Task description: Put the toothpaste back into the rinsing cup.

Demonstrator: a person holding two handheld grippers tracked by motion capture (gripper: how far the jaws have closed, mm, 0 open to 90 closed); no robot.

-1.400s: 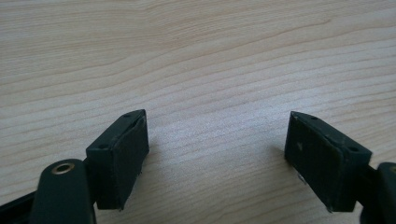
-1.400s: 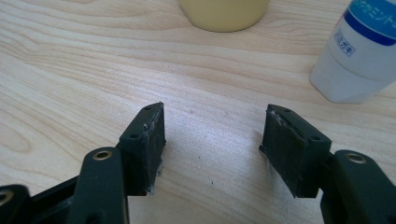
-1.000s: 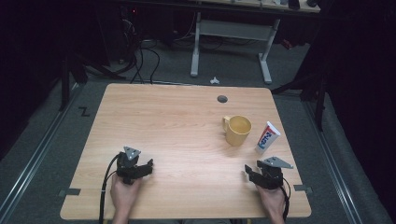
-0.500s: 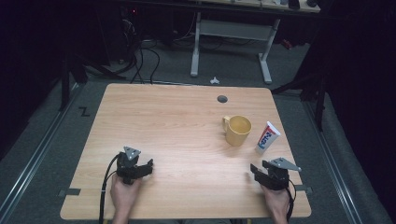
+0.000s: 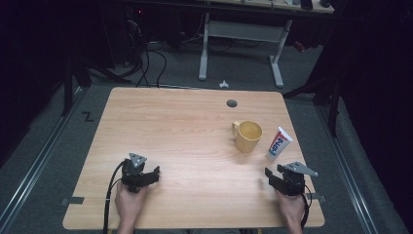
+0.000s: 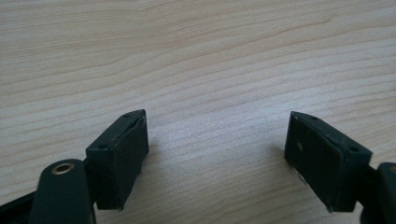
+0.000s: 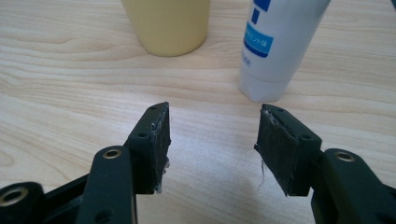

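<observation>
- The room (image 5: 44,58) was dark around the work area, with grey flooring, loose cables (image 5: 146,58) on the floor and a white-legged desk frame (image 5: 238,44) beyond the far edge.
- The wooden table (image 5: 185,131) had a round cable hole (image 5: 232,103) near its far edge.
- The left gripper (image 5: 155,171) sat low at the near left of the table, held from behind by the left hand (image 5: 129,202); its jaws stood wide apart over bare wood, gripping nothing.
- The right gripper (image 5: 269,176) sat low at the near right, held by the right hand (image 5: 291,210), pointing towards the far side; its jaws had just been closing, yet remained parted with nothing between them.
- The yellow mug (image 5: 248,136) stood upright ahead of the right gripper, well apart from it.
- The white tube (image 5: 279,143) stood just beside the mug, nearer the right edge, clear of the jaws.
</observation>
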